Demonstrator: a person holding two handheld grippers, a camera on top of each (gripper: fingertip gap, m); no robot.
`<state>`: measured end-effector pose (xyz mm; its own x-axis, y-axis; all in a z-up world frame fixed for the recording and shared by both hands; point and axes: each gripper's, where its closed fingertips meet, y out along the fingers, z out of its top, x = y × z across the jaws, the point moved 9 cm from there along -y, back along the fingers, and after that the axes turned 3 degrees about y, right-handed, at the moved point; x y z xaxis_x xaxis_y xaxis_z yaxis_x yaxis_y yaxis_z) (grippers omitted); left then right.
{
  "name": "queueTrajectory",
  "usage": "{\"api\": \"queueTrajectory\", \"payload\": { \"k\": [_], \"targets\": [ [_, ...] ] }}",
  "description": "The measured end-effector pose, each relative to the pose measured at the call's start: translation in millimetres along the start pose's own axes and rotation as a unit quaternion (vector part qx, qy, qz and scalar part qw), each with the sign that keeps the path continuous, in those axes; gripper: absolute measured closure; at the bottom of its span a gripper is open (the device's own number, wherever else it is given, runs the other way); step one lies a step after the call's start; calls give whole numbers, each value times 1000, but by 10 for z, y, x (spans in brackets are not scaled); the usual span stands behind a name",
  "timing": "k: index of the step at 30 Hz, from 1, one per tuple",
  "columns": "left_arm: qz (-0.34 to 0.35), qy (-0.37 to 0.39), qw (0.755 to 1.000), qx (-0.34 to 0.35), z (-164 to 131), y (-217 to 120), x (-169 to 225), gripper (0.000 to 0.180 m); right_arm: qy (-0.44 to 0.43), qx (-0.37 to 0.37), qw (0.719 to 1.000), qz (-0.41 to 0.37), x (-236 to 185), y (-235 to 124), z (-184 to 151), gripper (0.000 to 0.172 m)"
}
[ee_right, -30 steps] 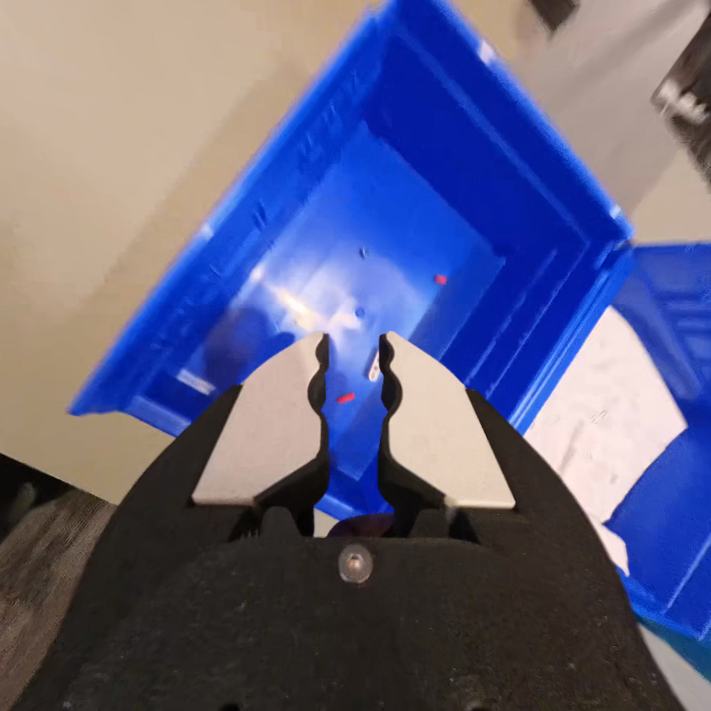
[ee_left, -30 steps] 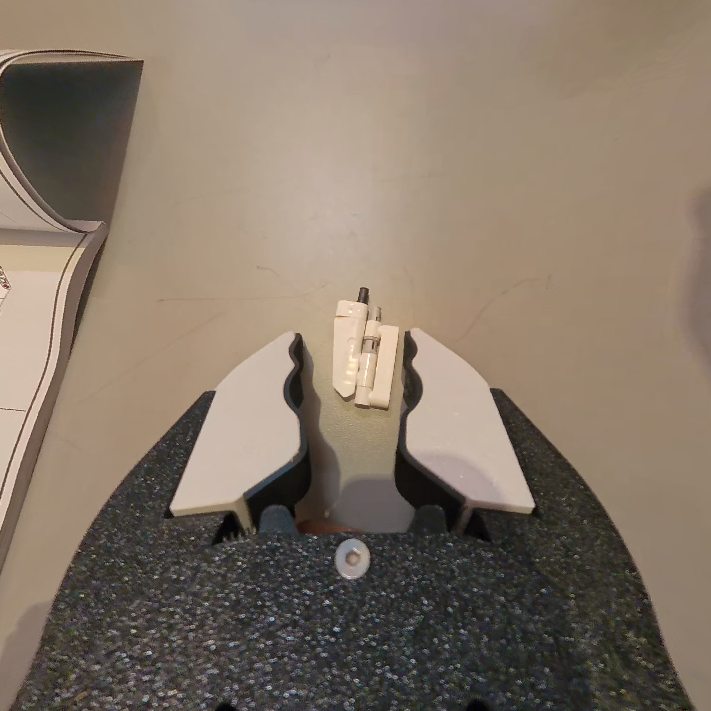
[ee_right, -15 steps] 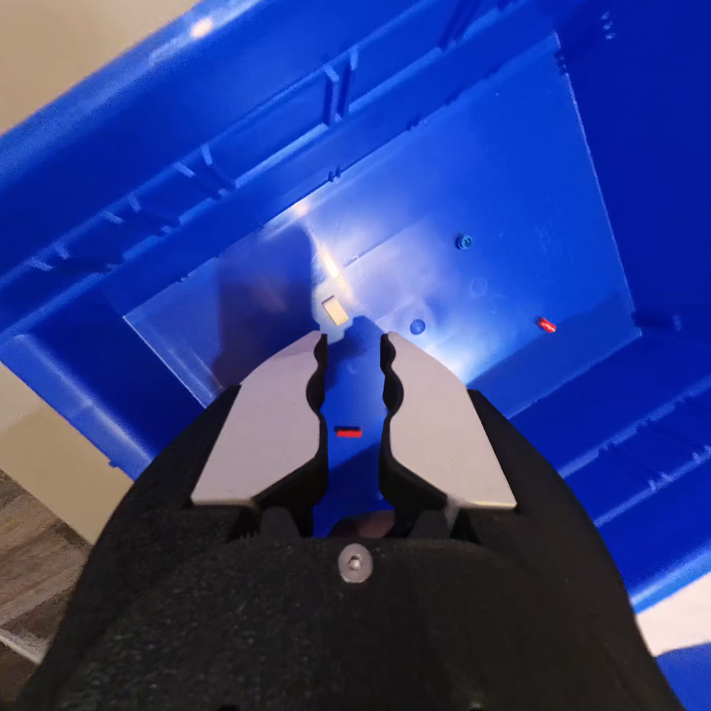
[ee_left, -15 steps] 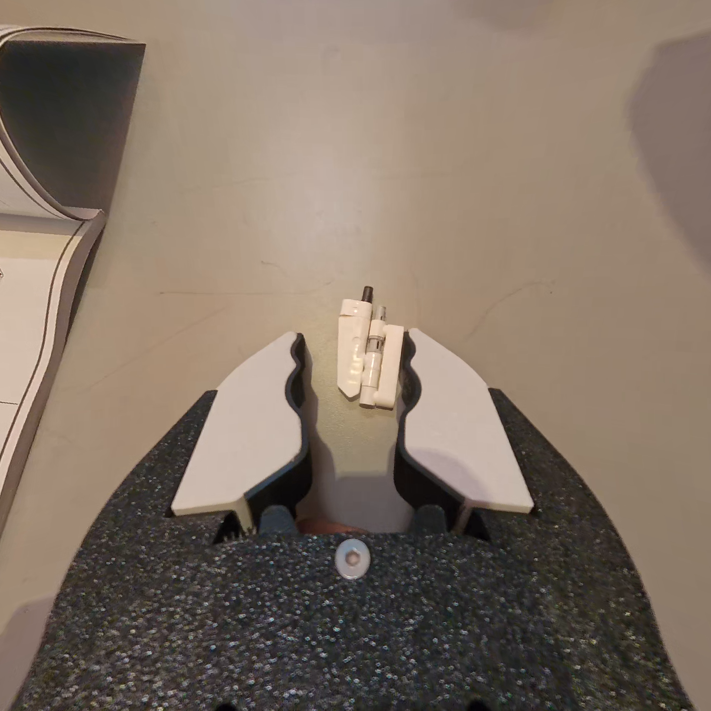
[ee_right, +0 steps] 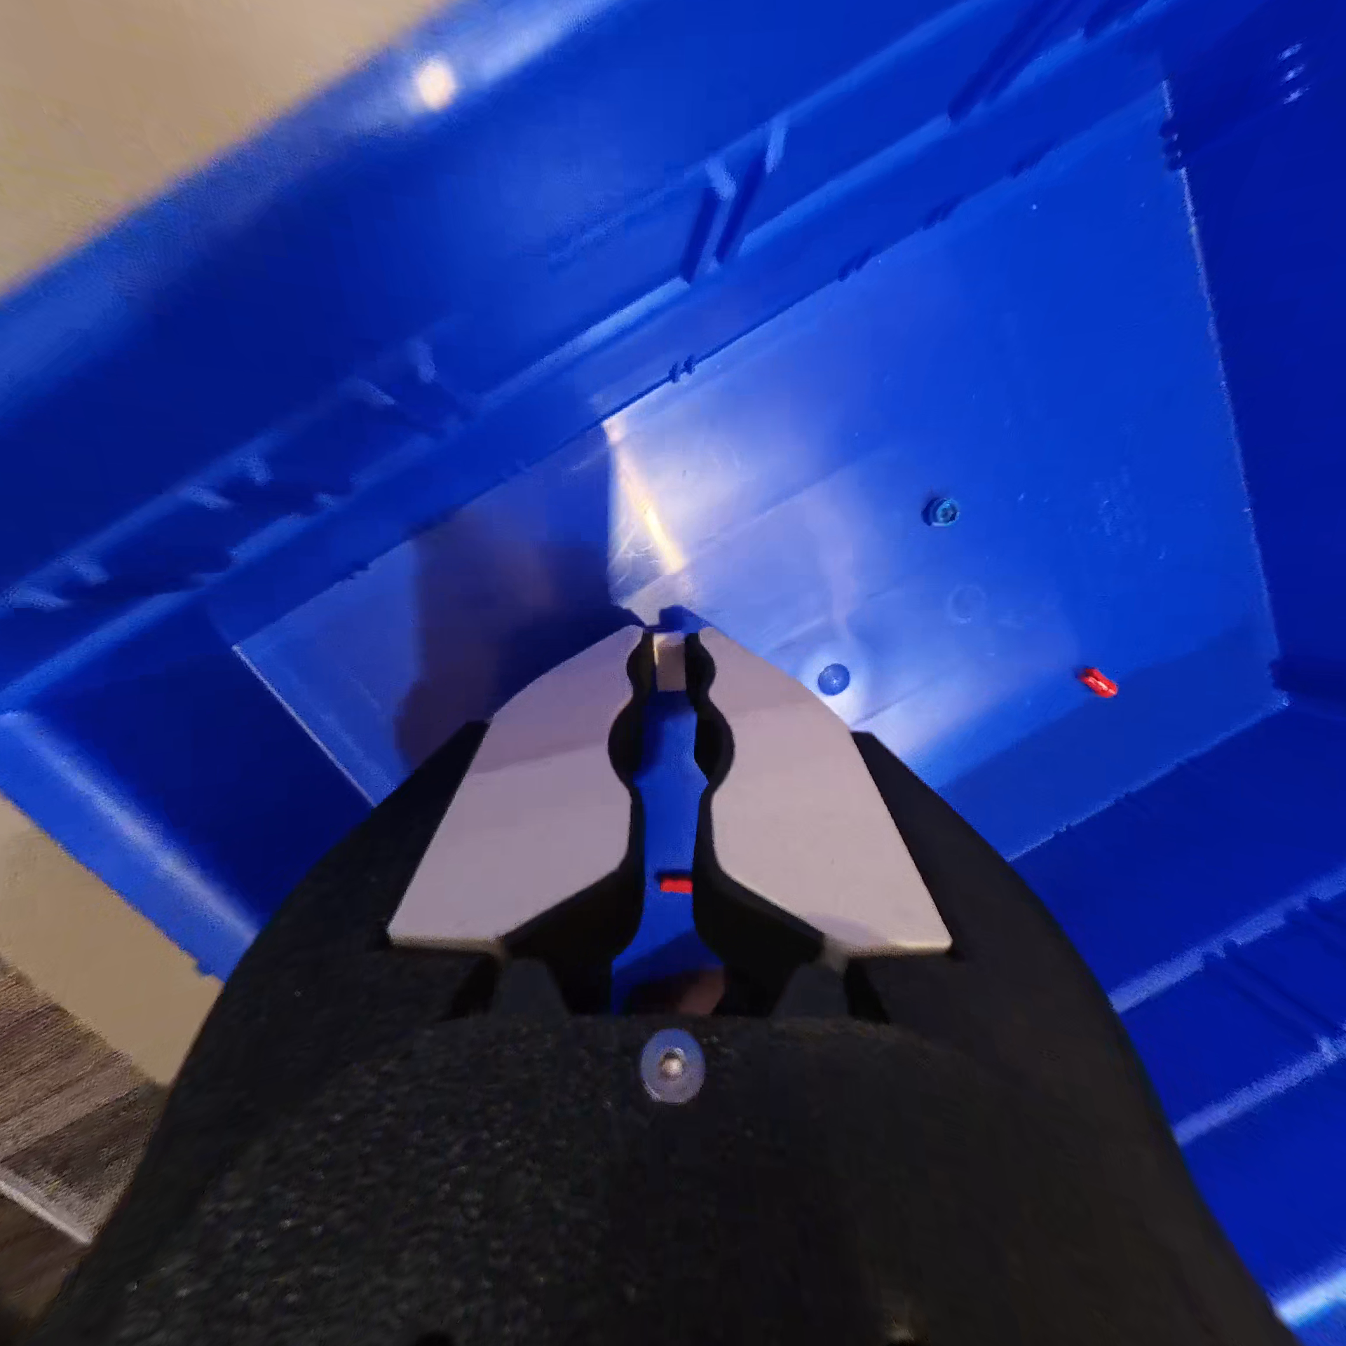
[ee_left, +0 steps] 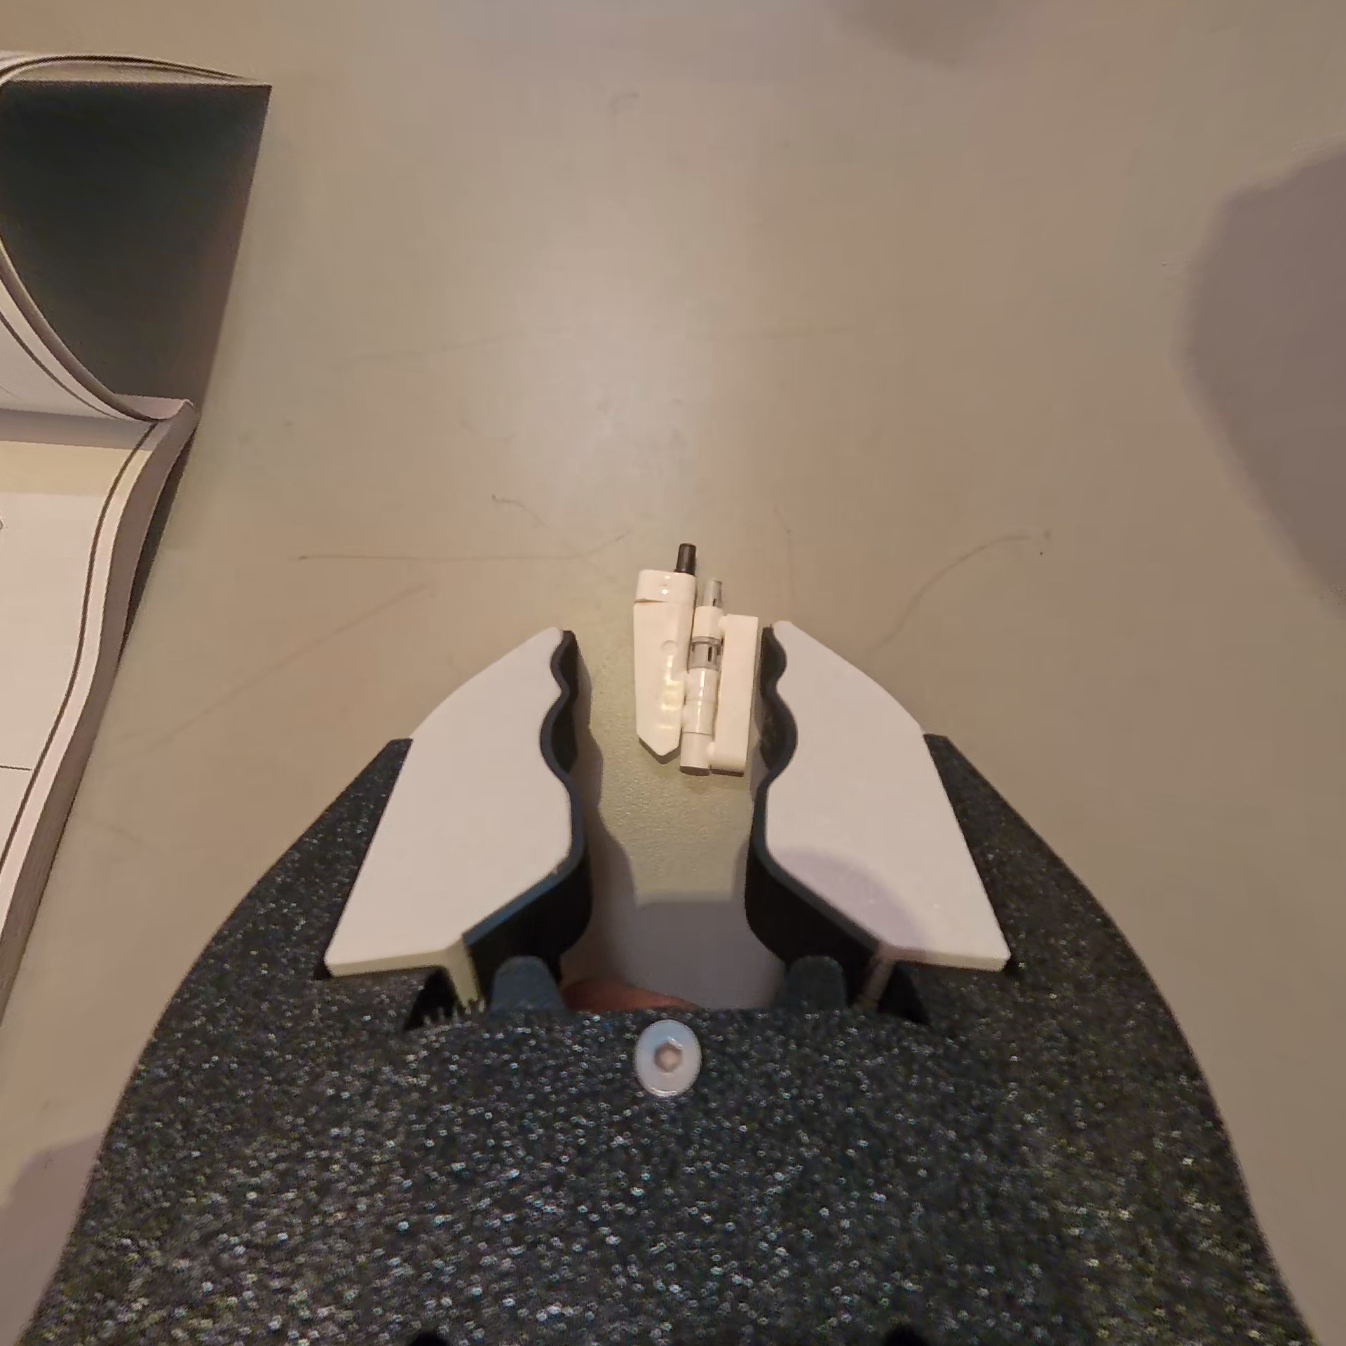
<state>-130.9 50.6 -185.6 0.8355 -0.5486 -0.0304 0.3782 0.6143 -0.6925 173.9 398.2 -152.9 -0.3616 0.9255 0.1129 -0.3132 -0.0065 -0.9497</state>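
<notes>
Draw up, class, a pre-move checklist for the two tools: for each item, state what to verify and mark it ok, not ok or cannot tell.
1. Right tool closed on the small white piece at its tips: ok.
2. That piece lifted clear of the blue bin floor: cannot tell.
3. Other loose bits in the bin, two red pieces, clear of the tips: ok.
4. Left tool open around the white assembly on the table: ok.
5. Left tool centred on the assembly: not ok; it sits against the right-hand finger.
6. Open booklet clear of the left tool: ok.
</notes>
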Motion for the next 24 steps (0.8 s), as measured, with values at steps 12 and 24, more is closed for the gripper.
{"api": "queueTrajectory", "payload": {
  "k": [12, 24],
  "targets": [
    [11, 0, 1000, 4, 0, -9, 27, 138, 0, 41, 995, -87, -452, -811, 1167, 164],
    [17, -10, 1000, 2, -68, -83, 136, 144, -16, 162, 981, 109, -1483, 585, 2560, 164]
  ]
}}
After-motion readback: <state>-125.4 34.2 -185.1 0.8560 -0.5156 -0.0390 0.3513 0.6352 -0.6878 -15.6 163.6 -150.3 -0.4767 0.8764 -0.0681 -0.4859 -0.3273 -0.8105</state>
